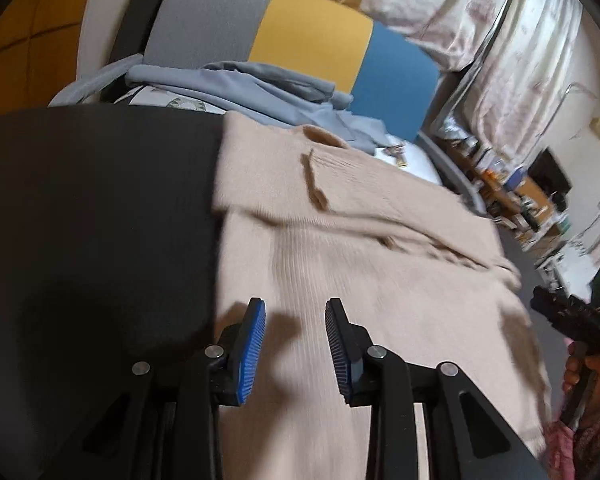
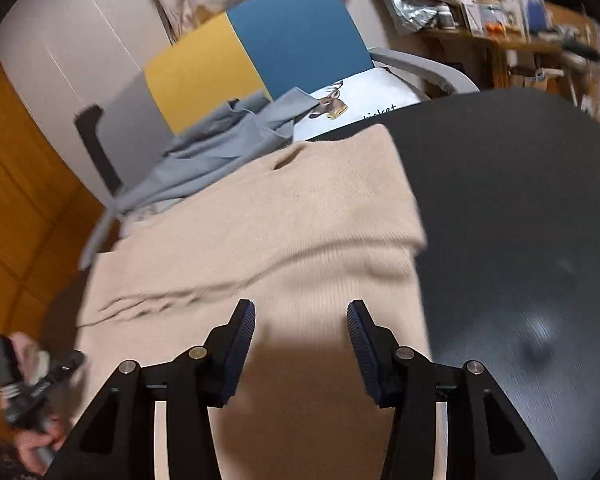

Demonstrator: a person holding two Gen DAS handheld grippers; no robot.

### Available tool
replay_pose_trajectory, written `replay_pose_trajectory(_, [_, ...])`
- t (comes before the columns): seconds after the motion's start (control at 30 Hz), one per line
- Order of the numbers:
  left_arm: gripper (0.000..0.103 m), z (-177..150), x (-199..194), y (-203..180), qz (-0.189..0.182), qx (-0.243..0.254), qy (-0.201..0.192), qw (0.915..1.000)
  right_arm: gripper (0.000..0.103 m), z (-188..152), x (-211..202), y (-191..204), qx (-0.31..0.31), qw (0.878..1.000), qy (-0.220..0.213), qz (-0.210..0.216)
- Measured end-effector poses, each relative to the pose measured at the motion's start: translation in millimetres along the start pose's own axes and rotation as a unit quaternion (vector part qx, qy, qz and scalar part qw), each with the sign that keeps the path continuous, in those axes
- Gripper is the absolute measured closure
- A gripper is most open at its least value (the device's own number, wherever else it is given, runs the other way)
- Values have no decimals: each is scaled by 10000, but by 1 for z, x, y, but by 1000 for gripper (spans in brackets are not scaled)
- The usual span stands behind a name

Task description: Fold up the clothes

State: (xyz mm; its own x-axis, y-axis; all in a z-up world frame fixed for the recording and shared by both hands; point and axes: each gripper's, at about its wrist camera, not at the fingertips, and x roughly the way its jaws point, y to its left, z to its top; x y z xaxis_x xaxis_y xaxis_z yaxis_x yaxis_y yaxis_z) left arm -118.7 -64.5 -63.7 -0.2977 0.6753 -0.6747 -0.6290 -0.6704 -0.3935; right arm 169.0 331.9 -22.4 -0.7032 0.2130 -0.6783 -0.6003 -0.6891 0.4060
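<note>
A beige knit sweater [image 1: 352,240] lies spread on the dark counter [image 1: 100,220], partly folded, with one flap laid across its upper part. Taking the sweater as the landmark: the left tongs [image 1: 295,348] hover above its near edge, blue pads apart with nothing between them, only their shadow falling on the knit. The right tongs [image 2: 301,350] hang over the sweater's near edge as well, pads apart and empty. Beyond the sweater's far edge lies a heap of grey-blue clothing [image 1: 236,84], and next to that a white garment with a deer print [image 2: 352,108]. Behind these stands a chair back [image 1: 312,36] in grey, yellow and blue panels. In the left wrist view the person's right hand [image 1: 580,368] grips a handle off the sweater's right side; in the right wrist view the left hand [image 2: 36,440] shows off its left side. Both views are blurred.
</note>
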Motion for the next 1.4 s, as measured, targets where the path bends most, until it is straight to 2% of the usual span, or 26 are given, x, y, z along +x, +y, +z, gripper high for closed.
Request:
replay_pose_trajectory(0.17, [71,-61,-54,32,-369,-470,105,9982,50,-45,-74,-24,8,10000,15,48])
replay_pose_trajectory(0.27, [71,-90,-80,46,-510,-608,20,9968,48,-72,-102,-46,274,9995,144,-3])
replay_pose_trajectory(0.37, [71,-112,-93,51,-783,-874,-7,9931,48,-100,-118,-68,657,9974,278,18])
replay_pose_trajectory(0.5, [71,-137,-104,54,-1245,-1222,-36,9847,48,-127,-129,-92,1233,9912,332,363])
replay_pose_trajectory(0.6, [71,-144,-103,56,-1563,-1345,143,9784,48,-138,-131,-100,1531,9846,390,749])
replay_pose_trajectory(0.73, [71,-147,-87,61,-2156,-1848,603,9570,47,-142,-119,-99,1733,9734,570,1383])
replay_pose_trajectory(0.8, [71,-150,-77,58,-2326,-1953,810,9493,47,-145,-113,-96,1760,9702,599,1553])
replay_pose_trajectory(0.9, [71,-154,-72,52,-2422,-1783,1018,9482,47,-144,-108,-93,1720,9678,722,1693])
replay_pose_trajectory(1.1, [71,-156,-63,57,-2695,-2003,1397,9315,47,-150,-94,-94,1924,9473,1034,2345])
replay_pose_trajectory(1.27, [71,-144,-52,50,-2770,-1884,1564,9292,47,-147,-78,-83,1886,9386,1214,2623])
replay_pose_trajectory(1.33, [71,-142,-51,52,-2856,-2002,1559,9242,47,-145,-73,-76,1866,9377,1231,2659])
replay_pose_trajectory(1.4, [71,-145,-52,51,-2875,-1963,1518,9251,47,-144,-68,-69,1820,9378,1252,2679])
